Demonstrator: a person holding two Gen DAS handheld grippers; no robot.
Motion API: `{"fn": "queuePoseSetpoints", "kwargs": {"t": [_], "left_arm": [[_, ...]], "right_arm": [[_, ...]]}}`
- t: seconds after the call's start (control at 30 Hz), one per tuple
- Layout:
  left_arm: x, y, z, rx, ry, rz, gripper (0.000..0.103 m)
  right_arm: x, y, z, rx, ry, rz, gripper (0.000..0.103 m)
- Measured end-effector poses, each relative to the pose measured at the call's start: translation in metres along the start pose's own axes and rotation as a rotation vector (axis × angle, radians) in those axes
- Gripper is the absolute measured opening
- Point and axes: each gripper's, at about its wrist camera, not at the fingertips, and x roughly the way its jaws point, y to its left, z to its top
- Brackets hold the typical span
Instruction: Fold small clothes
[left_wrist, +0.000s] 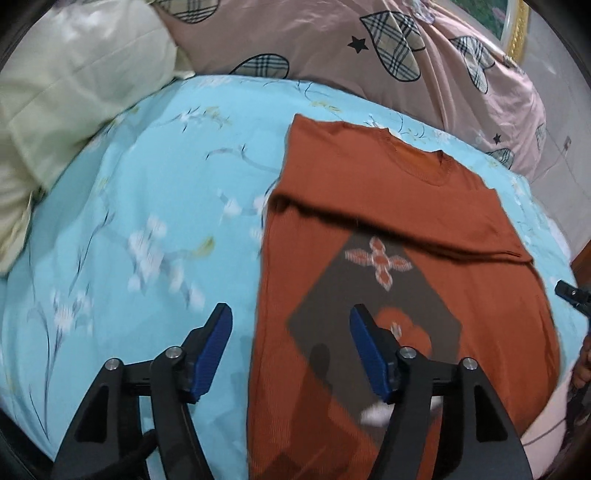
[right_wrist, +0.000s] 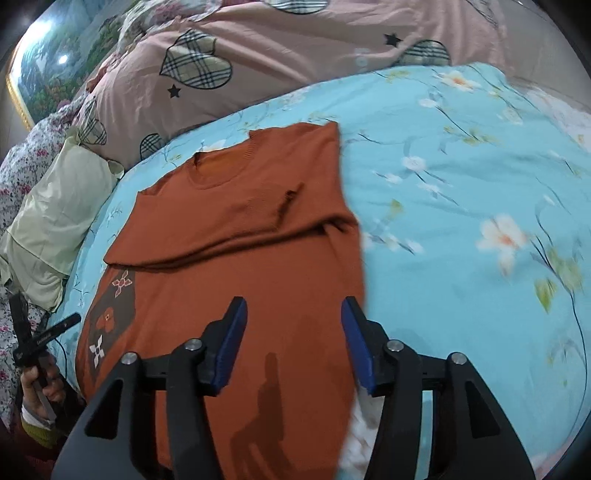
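Observation:
A rust-orange knit top (left_wrist: 424, 206) with a brown diamond print lies flat on the light-blue floral bedspread (left_wrist: 147, 184). Both sleeves are folded in across the chest. It also shows in the right wrist view (right_wrist: 240, 229). My left gripper (left_wrist: 291, 328) is open and empty, hovering over the top's left side near the hem. My right gripper (right_wrist: 293, 317) is open and empty, hovering over the top's right edge near the hem. The other gripper shows at the edge of each view, at the right in the left wrist view (left_wrist: 572, 295) and at the left in the right wrist view (right_wrist: 40, 339).
A pink quilt with plaid hearts (left_wrist: 369, 48) is piled along the far side of the bed. A pale-green pillow (left_wrist: 74, 92) lies beside it, also in the right wrist view (right_wrist: 55, 214). A gold-framed picture (right_wrist: 44, 74) hangs behind.

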Motion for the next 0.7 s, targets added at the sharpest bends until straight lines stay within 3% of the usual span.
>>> {"fn": "queuePoseSetpoints", "kwargs": {"t": [0.17, 0.33, 0.43, 0.57, 0.7], "left_arm": [[-0.016, 0.009, -0.033, -0.040, 0.024, -0.093, 0.071], [-0.023, 0.004, -0.065, 0.019, 0.068, -0.145, 0.071], [-0.035, 0.006, -0.089, 0.053, 0.080, -0.174, 0.071], [-0.050, 0.020, -0.110, 0.037, 0.075, -0.220, 0.071], [-0.055, 0.037, -0.122, 0.009, 0.087, -0.211, 0.071]], "right_arm": [[-0.009, -0.026, -0.032, 0.069, 0.049, 0.049, 0.055], [-0.031, -0.027, -0.084, 0.047, 0.089, 0.215, 0.055], [-0.045, -0.027, -0.111, 0.025, 0.093, 0.271, 0.055], [-0.041, -0.027, -0.142, -0.010, 0.169, 0.281, 0.055], [-0.027, -0.023, -0.160, -0.033, 0.201, 0.295, 0.055]]}}
